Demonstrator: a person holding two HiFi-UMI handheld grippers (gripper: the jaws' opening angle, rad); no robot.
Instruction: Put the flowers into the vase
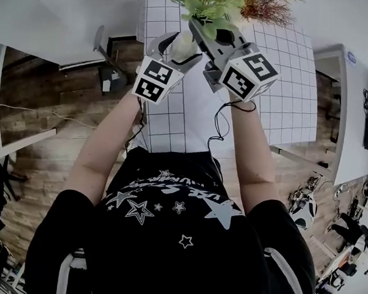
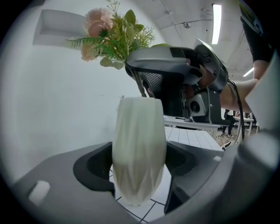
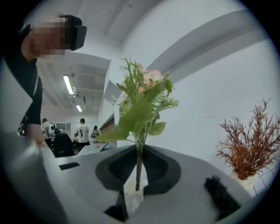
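- The white grid-marked tabletop (image 1: 291, 88) lies under the vase. Only the head view shows its full spread.
- The left tongs (image 2: 139, 175) are clamped on the vase's lower body, one jaw against each side. Only the left gripper view shows this clearly.
- The right tongs (image 3: 138, 175) are just above the vase and closed on the flowers' stem.
- The faceted white vase (image 2: 139, 153) stands upright, its base down at the grid.
- The flowers (image 3: 142, 105), pink blooms with green leaves, rise above the vase. The stem's lower end is at the vase's mouth, but I cannot tell whether it is inside.
- A reddish dried sprig (image 3: 249, 144) stands well beyond the vase. The left gripper view does not show it.
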